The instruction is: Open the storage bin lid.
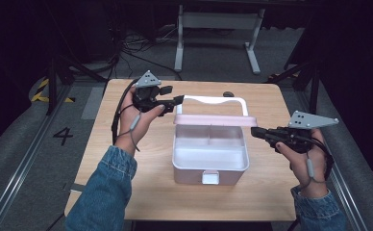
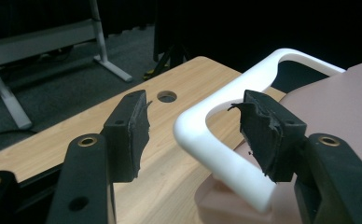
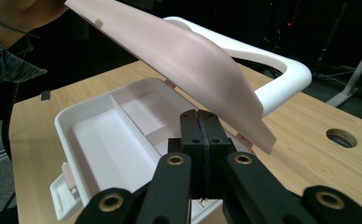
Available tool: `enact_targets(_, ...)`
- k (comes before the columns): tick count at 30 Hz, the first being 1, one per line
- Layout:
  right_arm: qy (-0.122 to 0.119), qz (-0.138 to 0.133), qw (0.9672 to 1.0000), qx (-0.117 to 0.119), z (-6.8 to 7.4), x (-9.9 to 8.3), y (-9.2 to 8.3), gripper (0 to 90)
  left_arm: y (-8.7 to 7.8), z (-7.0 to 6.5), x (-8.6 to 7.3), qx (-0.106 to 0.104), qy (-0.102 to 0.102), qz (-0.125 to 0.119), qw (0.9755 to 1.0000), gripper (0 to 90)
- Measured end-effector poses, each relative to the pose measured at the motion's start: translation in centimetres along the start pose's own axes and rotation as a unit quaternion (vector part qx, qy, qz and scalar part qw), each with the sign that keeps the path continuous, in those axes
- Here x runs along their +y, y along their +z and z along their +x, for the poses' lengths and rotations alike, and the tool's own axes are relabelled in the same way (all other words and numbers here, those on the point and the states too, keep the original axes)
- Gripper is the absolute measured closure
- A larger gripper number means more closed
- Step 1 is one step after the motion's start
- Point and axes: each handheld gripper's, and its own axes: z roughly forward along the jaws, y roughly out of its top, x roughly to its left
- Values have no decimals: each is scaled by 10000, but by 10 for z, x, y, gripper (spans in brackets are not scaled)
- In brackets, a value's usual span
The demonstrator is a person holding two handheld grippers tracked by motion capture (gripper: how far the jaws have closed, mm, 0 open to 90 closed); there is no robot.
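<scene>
High view: pale pink plastic compartment box (image 1: 210,161) sits mid-table w/ its hinged pink lid (image 1: 215,120) up – opening looks about done
Left gripper (image 1: 179,100) is released, jaws apart round the lid's white loop handle (image 2: 226,154), not pressing; right gripper (image 1: 253,132) clenched on nothing, just beside lid's right edge. Left to do: lid fully back or load the empty box. Wooden table (image 1: 141,192) has bare room on both sides & in front

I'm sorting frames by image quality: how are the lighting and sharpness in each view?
High view: wooden table evenly lit, the room behind dark, soft overall. Left gripper view: left gripper pads sharp, white handle bright against black. Right gripper view: right gripper crisp, pink lid evenly lit, background dim.
</scene>
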Motion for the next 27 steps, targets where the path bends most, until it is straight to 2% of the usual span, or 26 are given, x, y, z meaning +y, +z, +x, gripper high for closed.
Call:
enact_targets(4, 26, -55, 10000, -11, -2, 1, 1, 900, -20, -1, -4, -28, 137, -69, 9999, 416)
enact_targets(9, 56, -107, 9999, 5, -4, 3, 3, 900, -40, -7, -13, -71, 296, 5, 9995, 406)
enact_targets(15, 86, -156, 9998, 23, -7, 5, 7, 900, -54, -15, -23, -155, 420, 54, 9990, 400)
enact_targets(21, 133, -221, 9997, 40, -9, 6, 8, 900, -52, -26, -29, -375, 549, 106, 9977, 384)
enact_targets(24, 164, -245, 9996, 49, -9, 6, 8, 900, -44, -32, -31, -512, 592, 113, 9969, 373)
enact_targets(27, 184, -288, 9994, 30, -10, 5, 7, 900, -33, -36, -29, -536, 653, 74, 9964, 354)
